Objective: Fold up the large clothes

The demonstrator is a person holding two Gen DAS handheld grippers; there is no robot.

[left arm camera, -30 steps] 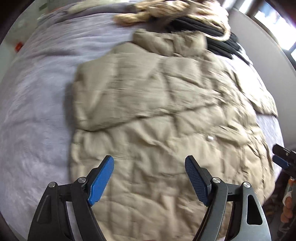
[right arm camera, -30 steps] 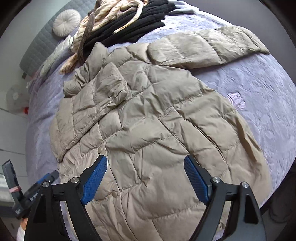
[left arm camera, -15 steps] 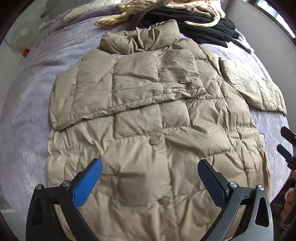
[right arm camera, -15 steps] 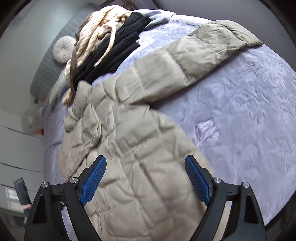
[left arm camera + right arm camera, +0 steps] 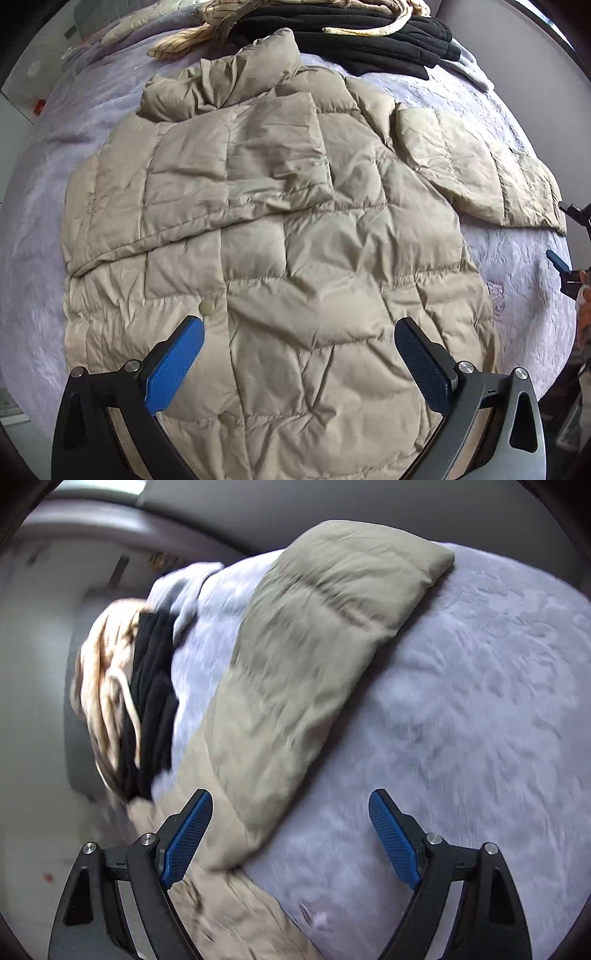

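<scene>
Puffer jacket point(image 5: 295, 258): beige, quilted, flat on lavender bed point(image 5: 37, 258); one sleeve folded across chest, other outstretched. Left claw point(image 5: 299, 354) just widened, empty. Right claw point(image 5: 291, 834) released, empty.

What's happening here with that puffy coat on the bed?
A person is folding a beige padded jacket spread on a lavender bedspread, using two hand-held grippers. One sleeve is already folded across the chest; the other sleeve lies stretched out to the side. The left gripper is over the lower front, its jaws having just opened wide, empty. The right gripper, open, is by the outstretched sleeve.
</scene>
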